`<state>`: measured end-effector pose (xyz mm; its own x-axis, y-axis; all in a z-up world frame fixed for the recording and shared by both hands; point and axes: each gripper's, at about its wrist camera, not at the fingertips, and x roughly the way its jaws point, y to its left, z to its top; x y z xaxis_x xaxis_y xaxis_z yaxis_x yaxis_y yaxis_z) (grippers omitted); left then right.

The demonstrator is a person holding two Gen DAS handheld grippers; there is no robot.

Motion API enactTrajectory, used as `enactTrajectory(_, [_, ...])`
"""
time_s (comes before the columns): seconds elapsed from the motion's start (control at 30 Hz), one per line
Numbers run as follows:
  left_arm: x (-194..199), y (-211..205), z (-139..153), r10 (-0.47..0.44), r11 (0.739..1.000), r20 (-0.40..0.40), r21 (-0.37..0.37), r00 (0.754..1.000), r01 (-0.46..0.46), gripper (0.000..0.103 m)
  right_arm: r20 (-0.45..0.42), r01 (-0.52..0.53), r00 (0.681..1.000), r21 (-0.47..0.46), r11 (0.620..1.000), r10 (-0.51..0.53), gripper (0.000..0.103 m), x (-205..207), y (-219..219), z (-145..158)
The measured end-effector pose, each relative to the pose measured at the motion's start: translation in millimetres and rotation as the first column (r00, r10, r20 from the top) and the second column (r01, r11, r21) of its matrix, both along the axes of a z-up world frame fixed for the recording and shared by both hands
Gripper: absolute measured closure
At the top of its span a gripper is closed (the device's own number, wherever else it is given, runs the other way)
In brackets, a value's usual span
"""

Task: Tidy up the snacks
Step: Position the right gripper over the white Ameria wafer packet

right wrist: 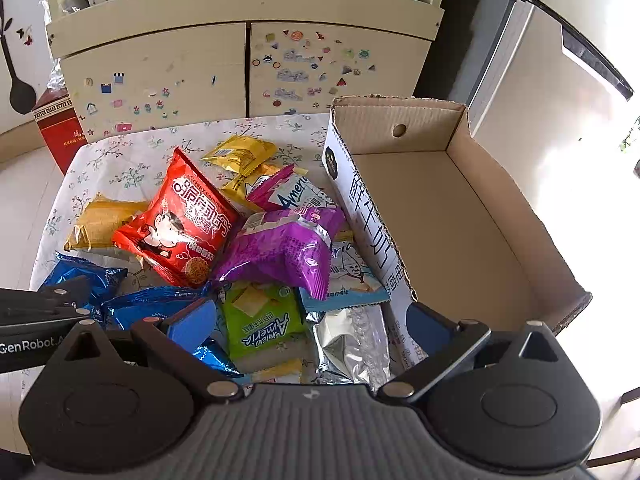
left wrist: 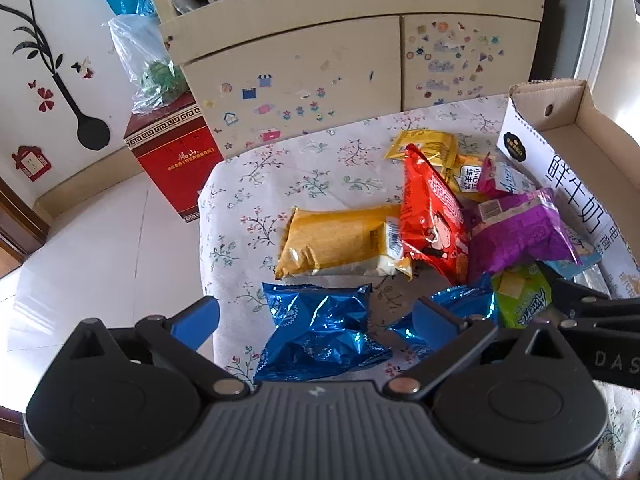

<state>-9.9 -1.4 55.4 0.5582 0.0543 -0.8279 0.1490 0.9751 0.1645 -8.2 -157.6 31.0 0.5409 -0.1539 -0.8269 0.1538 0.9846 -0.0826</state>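
Blue crinkled foil snack packets [left wrist: 320,330] lie directly ahead of the left gripper [left wrist: 316,316], whose 2 blue-tipped fingers [left wrist: 198,316] are spread wide above the flowered tablecloth [left wrist: 280,168], pinching nothing. Beyond that claw rest a mustard-yellow oblong pouch [left wrist: 340,240] and, leaning against it to the right, a red noodle-snack bag [left wrist: 434,220], with a purple plastic bag [left wrist: 520,228] further right.

The right gripper [right wrist: 314,326] is likewise spread apart and empty, hovering over the heap. Between its fingers sit a lime-green wafer packet [right wrist: 260,316] and a crumpled silver foil wrapper [right wrist: 352,344]; the right finger [right wrist: 430,328] is just beside the white printed wall of the open brown cardboard box [right wrist: 460,216], which stretches ahead and to the right of that claw and holds no snacks that can be seen. Ahead of the claw, the purple bag [right wrist: 284,248] lies on top of pale blue packets [right wrist: 352,284], and small yellow sachets [right wrist: 240,152] lie farthest away.
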Motion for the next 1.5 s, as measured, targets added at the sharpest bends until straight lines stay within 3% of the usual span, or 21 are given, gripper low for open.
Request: enactTrajectory(1.5, [-1.1,-0.8,-1.6,0.014,1.000,0.014,0.024,1.000,-0.015,0.004,0.005,-0.021,1.000,-0.060,0.998,0.021,0.000,2.5,7.7,-5.3])
